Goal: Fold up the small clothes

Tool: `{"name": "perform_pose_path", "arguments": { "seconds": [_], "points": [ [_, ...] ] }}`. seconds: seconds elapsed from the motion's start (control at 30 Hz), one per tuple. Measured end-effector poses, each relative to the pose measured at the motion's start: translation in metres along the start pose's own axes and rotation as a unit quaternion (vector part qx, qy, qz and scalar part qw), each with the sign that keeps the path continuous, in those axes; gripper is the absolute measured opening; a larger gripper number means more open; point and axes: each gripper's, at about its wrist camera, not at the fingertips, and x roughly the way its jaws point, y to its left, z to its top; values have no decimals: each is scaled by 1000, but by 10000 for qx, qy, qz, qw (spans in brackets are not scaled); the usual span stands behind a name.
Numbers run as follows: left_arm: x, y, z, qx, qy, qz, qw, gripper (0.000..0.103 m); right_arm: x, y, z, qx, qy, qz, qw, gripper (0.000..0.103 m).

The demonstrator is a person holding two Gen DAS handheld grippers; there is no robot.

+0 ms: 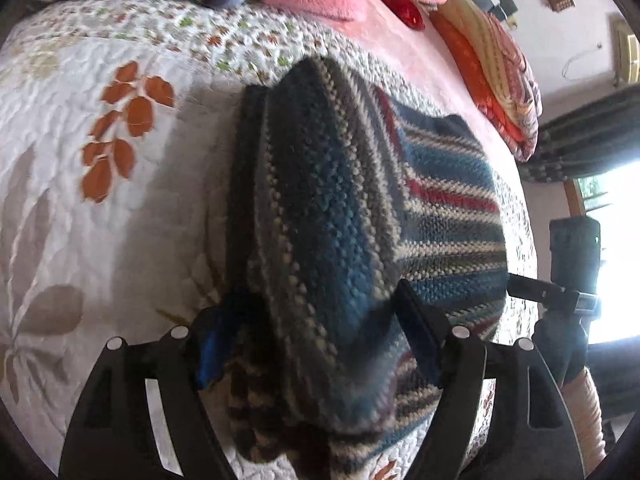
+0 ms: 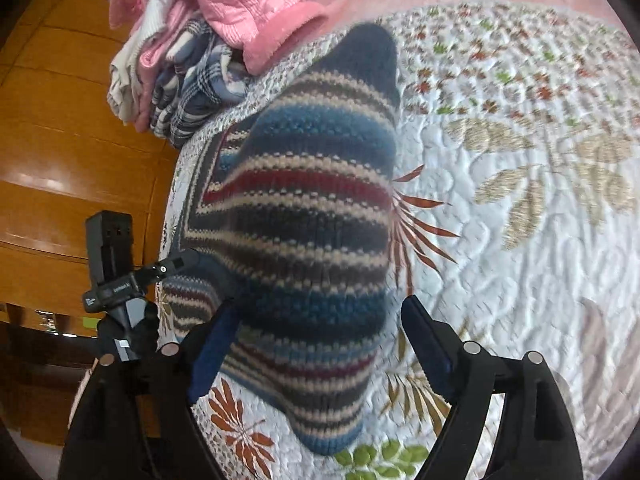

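A striped knit garment (image 1: 360, 208) is lying on the quilted bed (image 1: 100, 200). The left hand-held gripper (image 1: 320, 320) and right hand-held gripper (image 2: 316, 328) are both straddling it, fingers spread, gripping nothing. Pinching matching corners evenly would probably be keeping the fold square.

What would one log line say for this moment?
striped knit garment on quilt | left gripper open | right gripper open

A striped blue, cream and red knitted garment (image 1: 352, 216) lies bunched on the white leaf-patterned quilted bed (image 1: 100, 220), between the spread fingers of the left tool (image 1: 316, 312).
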Motion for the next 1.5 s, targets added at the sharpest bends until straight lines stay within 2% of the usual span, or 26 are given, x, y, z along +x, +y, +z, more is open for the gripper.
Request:
{"name": "perform_pose_path", "arguments": {
  "seconds": [0.1,0.17,0.23,0.33,0.4,0.47,0.53,0.6,0.73,0.87,1.07,1.2,1.37,1.5],
  "points": [
    [13,3,5,-45,28,-190,9998,76,15,-1,5,75,-3,264,9996,88],
    [21,4,9,-109,54,-329,9994,81,24,-2,10,134,-17,383,9992,90],
    [31,2,11,-149,58,-399,9991,86,37,-3,16,210,61,536,9983,93],
    [38,-4,13,-100,56,-388,9992,86,55,-4,20,280,189,680,9971,94],
    [37,-3,12,-144,22,-403,9991,75,56,-2,19,193,113,656,9976,88],
    [35,-1,11,-149,20,-492,9987,47,54,1,18,93,56,561,9984,79],
    [32,1,9,-243,-5,-740,9970,39,47,1,15,50,37,558,9984,70],
    [30,-3,5,-229,-58,-808,9964,37,38,5,12,-23,0,552,9985,64],
    [22,-29,-3,-87,-156,-1077,9940,34,9,16,4,-242,-59,471,9986,63],
    [23,-73,-19,147,-135,-1328,9909,34,-40,17,-11,-492,-116,304,9983,63],
    [44,-162,-62,424,-12,-1620,9859,34,-123,-22,-60,-446,-235,91,9987,63],
    [67,-197,-89,510,-12,-1624,9854,34,-156,-68,-95,-133,-350,104,9992,63],
    [116,-212,-115,389,213,-1403,9891,35,-157,-115,-121,124,-164,-94,9997,64],
    [134,-210,-120,372,102,-1211,9919,39,-142,-144,-125,336,-30,-211,9992,66]
  ]
}}
